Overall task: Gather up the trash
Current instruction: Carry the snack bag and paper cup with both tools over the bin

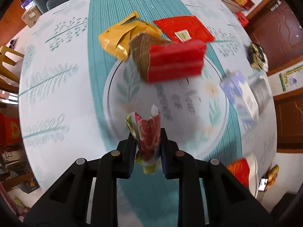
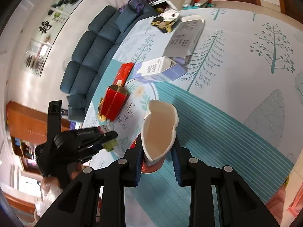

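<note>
Crumpled red-green wrapper (image 1: pixel 149 134) clamped in left gripper (image 1: pixel 148 140), lower centre of frame, above round plate (image 1: pixel 121 75). Squashed white paper cup (image 2: pixel 159 132) pinched in right gripper (image 2: pixel 158 149), lower centre, over teal-striped surface (image 2: pixel 217 123). Red box (image 1: pixel 176 60) and yellow bag (image 1: pixel 121 36) at upper centre.

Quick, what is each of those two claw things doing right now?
Left gripper: closed on a crumpled red-and-green snack wrapper.
Right gripper: closed on a squashed white paper cup with a red outside.
</note>
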Available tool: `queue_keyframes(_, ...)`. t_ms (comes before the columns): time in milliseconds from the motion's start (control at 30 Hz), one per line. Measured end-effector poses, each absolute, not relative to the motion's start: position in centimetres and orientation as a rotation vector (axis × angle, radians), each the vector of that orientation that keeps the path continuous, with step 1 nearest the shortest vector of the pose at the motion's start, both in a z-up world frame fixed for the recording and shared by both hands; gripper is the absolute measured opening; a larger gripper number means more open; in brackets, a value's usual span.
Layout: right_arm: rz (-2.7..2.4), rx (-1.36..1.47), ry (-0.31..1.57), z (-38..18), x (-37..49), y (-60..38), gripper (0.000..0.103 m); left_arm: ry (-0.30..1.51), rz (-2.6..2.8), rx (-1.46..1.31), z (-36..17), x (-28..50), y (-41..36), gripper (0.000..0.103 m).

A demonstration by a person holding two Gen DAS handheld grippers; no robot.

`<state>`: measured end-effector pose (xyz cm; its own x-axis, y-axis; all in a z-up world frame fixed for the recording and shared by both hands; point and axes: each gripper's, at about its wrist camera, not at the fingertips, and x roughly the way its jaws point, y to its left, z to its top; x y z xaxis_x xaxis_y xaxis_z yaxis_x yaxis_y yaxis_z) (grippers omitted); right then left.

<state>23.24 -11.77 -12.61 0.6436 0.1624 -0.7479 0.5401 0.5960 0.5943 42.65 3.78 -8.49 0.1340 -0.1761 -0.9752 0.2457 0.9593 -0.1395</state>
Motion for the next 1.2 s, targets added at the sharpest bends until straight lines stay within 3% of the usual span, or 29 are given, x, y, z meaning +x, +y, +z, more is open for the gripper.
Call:
queue_keyframes(367,-0.165,0.873,0.875,-9.4,17.7,-13.0,0.026,1.345,-0.387,0.107,-1.4,32.4,7.2,0.018)
queue_keyframes(600,-0.072,0.809,0.881,-7.5,12.2,-16.5,0.026,1.291,-0.373,0.102,1.4,23.9,4.0,0.018)
queue_keyframes(933,0.113,0.677,0.983,-7.5,2.6,-23.9,0.026,1.326,-0.273,0.107,-0.2,10.1,-3.6,0.019)
queue_keyframes(1200,0.099,0.730,1.106,-11.9,-3.1,-28.0,0.026,1.373,-0.283,0.199,-2.3,2.9,-7.6,0.019)
